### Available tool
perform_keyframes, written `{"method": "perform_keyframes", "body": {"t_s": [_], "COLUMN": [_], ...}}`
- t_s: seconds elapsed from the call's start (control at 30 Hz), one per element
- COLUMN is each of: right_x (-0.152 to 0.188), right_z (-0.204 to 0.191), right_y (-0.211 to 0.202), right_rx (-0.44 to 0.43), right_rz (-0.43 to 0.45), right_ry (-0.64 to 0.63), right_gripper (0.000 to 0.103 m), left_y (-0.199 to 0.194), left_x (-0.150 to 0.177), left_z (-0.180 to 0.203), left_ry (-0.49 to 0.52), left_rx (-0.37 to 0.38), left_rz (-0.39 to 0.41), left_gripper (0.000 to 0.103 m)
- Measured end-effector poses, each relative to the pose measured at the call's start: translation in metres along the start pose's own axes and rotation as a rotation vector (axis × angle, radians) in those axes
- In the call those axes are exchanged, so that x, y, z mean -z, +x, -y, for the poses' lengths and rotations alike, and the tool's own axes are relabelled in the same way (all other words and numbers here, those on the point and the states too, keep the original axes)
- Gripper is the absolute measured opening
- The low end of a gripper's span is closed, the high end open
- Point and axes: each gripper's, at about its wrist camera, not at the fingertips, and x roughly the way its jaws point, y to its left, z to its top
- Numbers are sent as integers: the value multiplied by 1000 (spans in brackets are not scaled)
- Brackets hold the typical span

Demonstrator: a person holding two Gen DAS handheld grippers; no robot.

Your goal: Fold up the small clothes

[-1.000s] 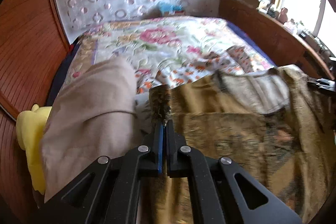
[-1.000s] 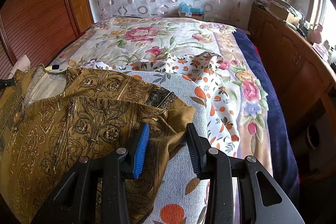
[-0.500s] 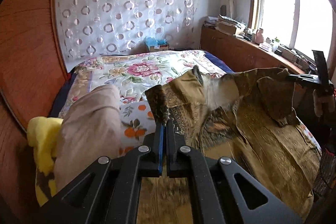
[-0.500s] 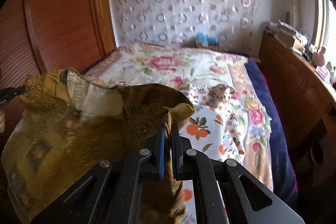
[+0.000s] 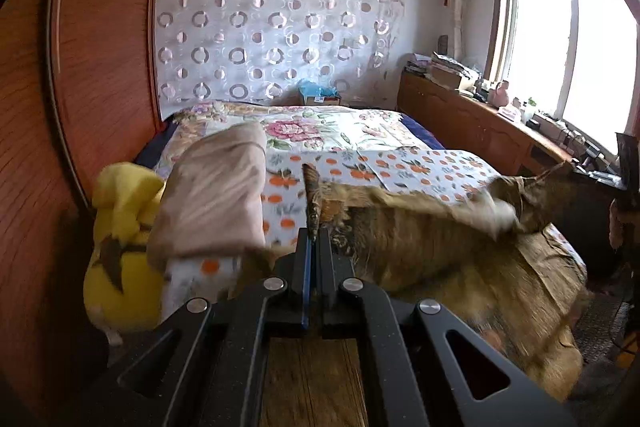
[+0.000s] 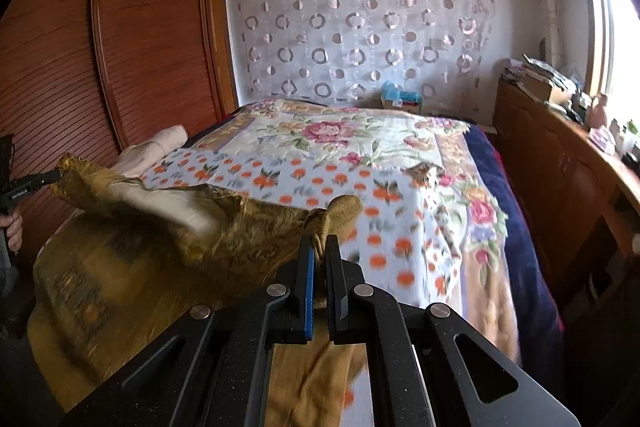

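Brocade garment (image 5: 460, 259), olive-gold, hung stretched above the bed (image 5: 360, 131), long axis running 3 to 9 o'clock between both grips. Left hand-held gripper (image 5: 314, 239) pinched one corner at 12 o'clock; right hand-held gripper (image 6: 320, 247), just closed, pinched the other. A second earlier lay flat; now lifted, both equally near.

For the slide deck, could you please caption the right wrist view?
Right gripper shut on a corner of the golden-brown patterned garment, held above the orange-print sheet on the bed.
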Motion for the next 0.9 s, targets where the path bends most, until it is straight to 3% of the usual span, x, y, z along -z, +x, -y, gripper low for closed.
{"method": "perform_keyframes", "body": {"t_s": [0.3, 0.5, 0.6, 0.67, 0.73, 0.83, 0.9], "right_x": [3, 14, 11, 0, -10, -26, -31], "right_z": [-15, -23, -18, -12, -11, -7, -5], "right_y": [-43, -52, -44, -38, -36, -28, -23], "right_rx": [-2, -31, -11, 9, 34, 42, 40], "right_rz": [-41, -125, -152, -156, -129, -96, -77], "right_ry": [-33, -23, -28, -26, -40, -34, -20], "right_gripper": [4, 4, 5, 13, 16, 25, 36], "left_y": [-40, -41, -29, -26, -23, -14, -5], "left_x": [22, 39, 41, 38, 36, 31, 25], "left_z": [-2, -6, -13, -20, -26, -30, -33], "left_ry": [-21, -24, -21, -37, -47, -36, -26], "left_rx": [-20, -37, -113, -110, -110, -107, -112], "left_rz": [16, -31, -60, -52, -36, -36, -40], "left_gripper": [2, 5, 9, 18, 42, 52, 57]}}
